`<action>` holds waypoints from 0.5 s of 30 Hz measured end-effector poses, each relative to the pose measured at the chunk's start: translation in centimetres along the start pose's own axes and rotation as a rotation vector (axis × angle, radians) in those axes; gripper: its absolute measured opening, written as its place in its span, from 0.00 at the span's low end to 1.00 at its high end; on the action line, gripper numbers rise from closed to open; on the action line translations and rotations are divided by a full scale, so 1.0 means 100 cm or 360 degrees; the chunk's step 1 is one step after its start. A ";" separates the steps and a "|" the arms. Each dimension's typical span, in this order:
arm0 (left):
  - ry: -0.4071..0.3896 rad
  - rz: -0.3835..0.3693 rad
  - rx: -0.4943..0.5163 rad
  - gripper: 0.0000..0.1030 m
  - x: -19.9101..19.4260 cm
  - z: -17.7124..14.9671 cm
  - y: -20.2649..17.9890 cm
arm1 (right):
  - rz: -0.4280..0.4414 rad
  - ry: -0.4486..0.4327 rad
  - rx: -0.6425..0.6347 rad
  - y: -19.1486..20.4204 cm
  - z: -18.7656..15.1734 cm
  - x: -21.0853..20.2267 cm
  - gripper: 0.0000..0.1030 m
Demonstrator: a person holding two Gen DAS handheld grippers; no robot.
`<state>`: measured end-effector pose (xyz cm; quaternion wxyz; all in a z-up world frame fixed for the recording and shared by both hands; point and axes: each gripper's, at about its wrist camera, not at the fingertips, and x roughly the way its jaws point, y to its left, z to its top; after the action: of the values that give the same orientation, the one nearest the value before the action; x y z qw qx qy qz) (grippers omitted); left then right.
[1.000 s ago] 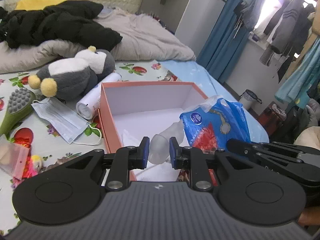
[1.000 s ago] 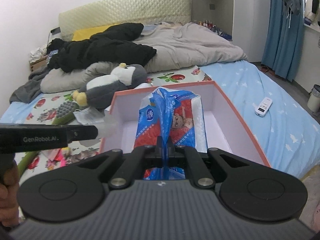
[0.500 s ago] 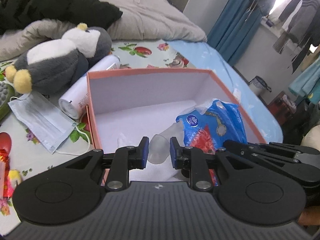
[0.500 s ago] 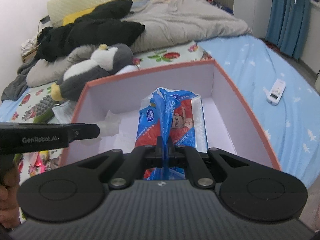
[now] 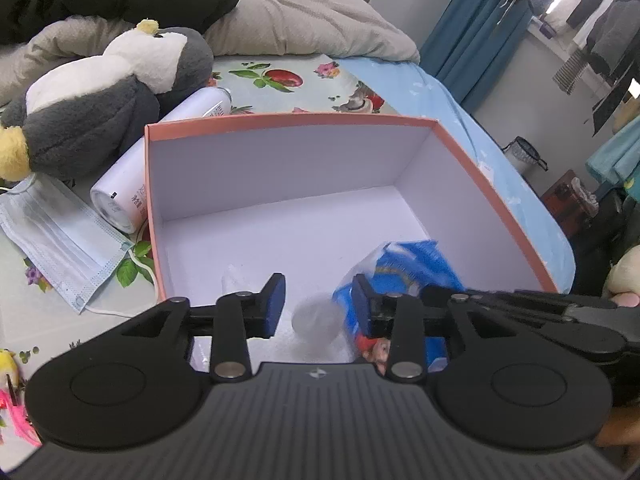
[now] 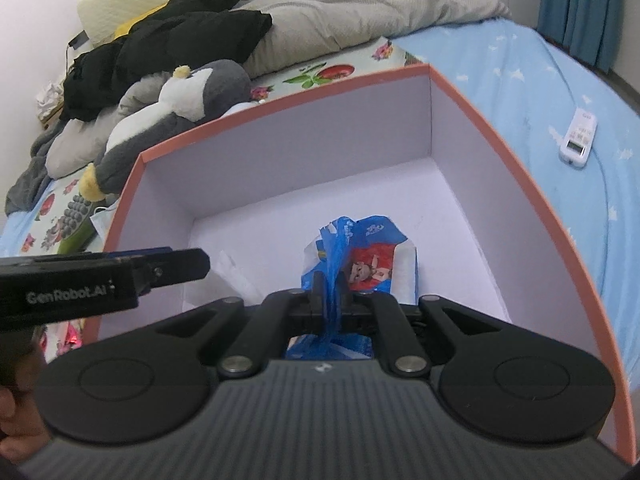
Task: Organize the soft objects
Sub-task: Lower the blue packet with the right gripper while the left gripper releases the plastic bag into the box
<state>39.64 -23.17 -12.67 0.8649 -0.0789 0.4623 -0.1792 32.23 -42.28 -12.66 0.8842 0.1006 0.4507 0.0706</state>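
- Both grippers are sitting lower over the box (image 5: 492,208) than a sec ago; box floor is filling more of each view, and the blue pack is now resting down inside rather than hanging above the rim.
- L gripper (image 5: 316,304): jaws have just been opening, now standing apart. Pale blurred plastic end (image 5: 314,320) is showing in the gap, pads not pressing on it. It was pinched between them a sec ago.
- R gripper (image 6: 331,308): jaws nearly together, clamping the twisted blue plastic neck of the tissue pack (image 6: 368,256). Pack body is lying on the box floor, near-centre, toward the near wall.
- In L view the same tissue pack (image 5: 404,276) is showing at the R side of the box floor, blurred, w/ the R gripper's fingers coming in from the right edge.
- Box is salmon-edged, white inside, sitting on the bed.
- Crumpled clear/white plastic bit (image 6: 236,272) is lying on the box floor left of the pack, apart from it.
- Outside box, L side: penguin plush (image 5: 104,96) is lying on the floral sheet, white spray can (image 5: 160,160) on its side just beside the box wall, face mask (image 5: 56,240) flat next to the can.
- R view: white remote (image 6: 578,136) is lying on the blue sheet, well apart from the box.
- Black clothing (image 6: 168,48) and grey duvet (image 6: 352,12) are piled at the head of the bed.
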 end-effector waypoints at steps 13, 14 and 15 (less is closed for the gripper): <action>-0.0107 -0.0029 0.0047 0.43 -0.050 -0.009 -0.010 | -0.0008 -0.0125 0.0003 0.014 -0.015 -0.053 0.39; -0.0123 -0.0033 0.0052 0.43 -0.058 -0.011 -0.011 | -0.0006 -0.0143 0.0005 0.016 -0.018 -0.060 0.39; -0.0140 -0.0039 0.0057 0.43 -0.066 -0.013 -0.012 | -0.0004 -0.0164 0.0011 0.019 -0.021 -0.068 0.39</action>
<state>34.88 -21.67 -7.96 0.8834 -0.0769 0.4195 -0.1944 26.51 -41.70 -8.11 0.9059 0.1068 0.4050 0.0626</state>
